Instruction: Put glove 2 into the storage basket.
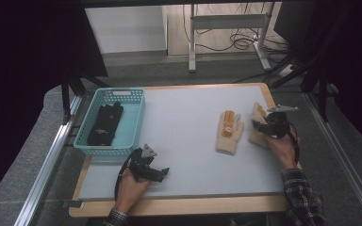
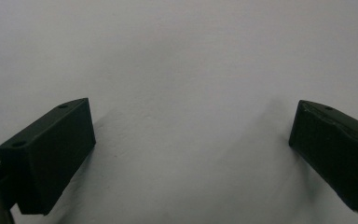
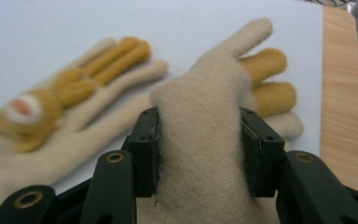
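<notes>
Right gripper clamped on the bunched cuff of the cream glove at the table's three o'clock edge, beside its mate. Soft, light, floppy wool, likely to droop; best pinched at the cuff. Squeezed fabric plain in the right gripper view. Left gripper wide open, holding nothing, over bare mat.

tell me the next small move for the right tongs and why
Probably lift a little higher. The right tongs are shut on the cream glove, bunched between the pads, its fingers near the mat. The other glove lies beside it; the basket with a black item sits far left.
</notes>
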Motion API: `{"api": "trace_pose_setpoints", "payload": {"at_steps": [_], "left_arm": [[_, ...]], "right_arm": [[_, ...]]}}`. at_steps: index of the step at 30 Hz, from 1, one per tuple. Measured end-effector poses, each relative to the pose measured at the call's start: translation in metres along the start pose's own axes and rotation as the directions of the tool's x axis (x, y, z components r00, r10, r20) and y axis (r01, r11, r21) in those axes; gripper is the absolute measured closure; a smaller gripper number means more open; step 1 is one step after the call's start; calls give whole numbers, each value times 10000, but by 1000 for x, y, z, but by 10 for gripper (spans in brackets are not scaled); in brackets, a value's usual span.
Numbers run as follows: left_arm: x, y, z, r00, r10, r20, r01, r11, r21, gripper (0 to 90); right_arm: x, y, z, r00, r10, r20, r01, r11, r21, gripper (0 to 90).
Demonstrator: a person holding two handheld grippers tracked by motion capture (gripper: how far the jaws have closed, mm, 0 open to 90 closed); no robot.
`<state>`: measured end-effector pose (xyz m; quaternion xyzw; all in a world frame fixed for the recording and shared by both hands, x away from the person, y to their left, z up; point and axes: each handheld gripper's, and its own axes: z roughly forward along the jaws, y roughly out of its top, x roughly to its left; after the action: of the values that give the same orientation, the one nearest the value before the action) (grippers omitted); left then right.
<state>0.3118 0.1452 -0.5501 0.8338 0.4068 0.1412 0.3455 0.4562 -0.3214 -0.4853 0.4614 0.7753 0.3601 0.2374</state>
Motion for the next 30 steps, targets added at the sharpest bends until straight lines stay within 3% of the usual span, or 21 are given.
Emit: {"api": "trace_pose_setpoints", "payload": {"at_steps": [6,14,22,30], "left_arm": [[0,0,0,10000,-19,-4,19,10000,-16,4],[0,0,0,10000,-1,3,1,10000,7,4],[0,0,0,10000,25,-3,-25,10000,5,4],[0,0,0,10000,22,-4,-22,10000,3,5]], "right_arm": [[18,6,-22,9989,-108,-459,85,9987,-508,530],[58,20,-44,9897,-614,-1295,490,9941,-966,524],[111,36,-41,9633,-1034,-2479,760,9901,-1177,515],[167,44,-13,9340,-1614,-3186,1329,9851,-1093,505]]}}
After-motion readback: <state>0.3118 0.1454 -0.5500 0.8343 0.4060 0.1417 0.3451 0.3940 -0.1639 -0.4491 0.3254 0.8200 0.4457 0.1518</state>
